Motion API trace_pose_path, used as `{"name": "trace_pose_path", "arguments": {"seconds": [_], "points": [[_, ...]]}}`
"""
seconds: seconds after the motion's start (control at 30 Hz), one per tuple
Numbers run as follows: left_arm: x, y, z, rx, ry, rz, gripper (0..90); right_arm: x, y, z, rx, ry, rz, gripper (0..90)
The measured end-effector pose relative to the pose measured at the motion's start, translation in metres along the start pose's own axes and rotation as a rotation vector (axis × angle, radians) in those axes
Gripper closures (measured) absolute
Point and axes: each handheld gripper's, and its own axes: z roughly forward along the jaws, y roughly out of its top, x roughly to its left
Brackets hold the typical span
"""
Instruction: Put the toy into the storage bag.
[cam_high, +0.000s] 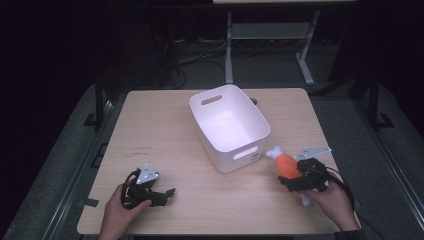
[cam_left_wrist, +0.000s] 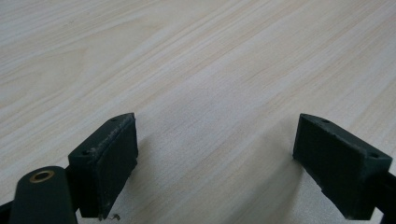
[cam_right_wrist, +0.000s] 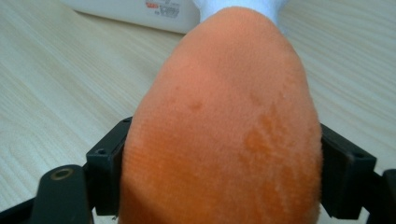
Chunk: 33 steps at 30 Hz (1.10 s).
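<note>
An orange plush toy with a white tip (cam_high: 285, 164) is held off the table at the right, just beside the front right corner of the white bin (cam_high: 229, 126). My right gripper (cam_high: 295, 181) is shut on it. In the right gripper view the orange plush toy (cam_right_wrist: 224, 121) bulges between the two black pads (cam_right_wrist: 106, 173), its white end pointing toward the white bin (cam_right_wrist: 135, 11). My left gripper (cam_high: 167, 196) rests low near the table's front left and stands open; the left gripper view has its pads (cam_left_wrist: 112, 154) wide apart over bare wood.
The white bin is an empty tub with handle slots, standing mid-table toward the back. The light wood table (cam_high: 165, 135) has bare room at its left and front. Dark floor, cables and a desk frame (cam_high: 270, 45) lie beyond the far edge.
</note>
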Motion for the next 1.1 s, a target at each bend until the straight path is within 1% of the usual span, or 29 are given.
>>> {"name": "trace_pose_path", "arguments": {"seconds": [0.13, 0.23, 0.53, 0.6, 0.63, 0.67, 1.0, 1.1], "points": [[0.0, 0.0, 0.0, -0.001, 0.0, -0.001, 13.0, -0.005, 0.005, -0.005, -0.01, -0.006, 0.004, 19.8], [0.0, 0.0, 0.0, 0.004, 0.0, 0.003, 13.0, -0.01, 0.01, -0.012, -0.03, -0.011, 0.016, 19.8], [0.0, 0.0, 0.0, -0.001, 0.0, -0.001, 13.0, -0.019, 0.02, -0.025, -0.059, -0.013, 0.014, 19.8], [0.0, 0.0, 0.0, -0.003, 0.0, -0.003, 13.0, -0.02, 0.025, -0.03, -0.073, -0.015, 0.016, 19.8], [0.0, 0.0, 0.0, -0.003, 0.0, -0.003, 13.0, -0.02, 0.025, -0.03, -0.073, -0.015, 0.016, 19.8], [0.0, 0.0, 0.0, -0.005, -0.001, -0.005, 13.0, -0.021, 0.029, -0.032, -0.08, -0.017, 0.01, 19.8], [0.0, 0.0, 0.0, -0.002, 0.0, -0.002, 13.0, -0.022, 0.044, -0.038, -0.085, -0.015, -0.001, 19.9], [0.0, 0.0, 0.0, 0.001, 0.0, 0.001, 13.0, -0.024, 0.05, -0.042, -0.094, -0.007, -0.005, 19.9]]}}
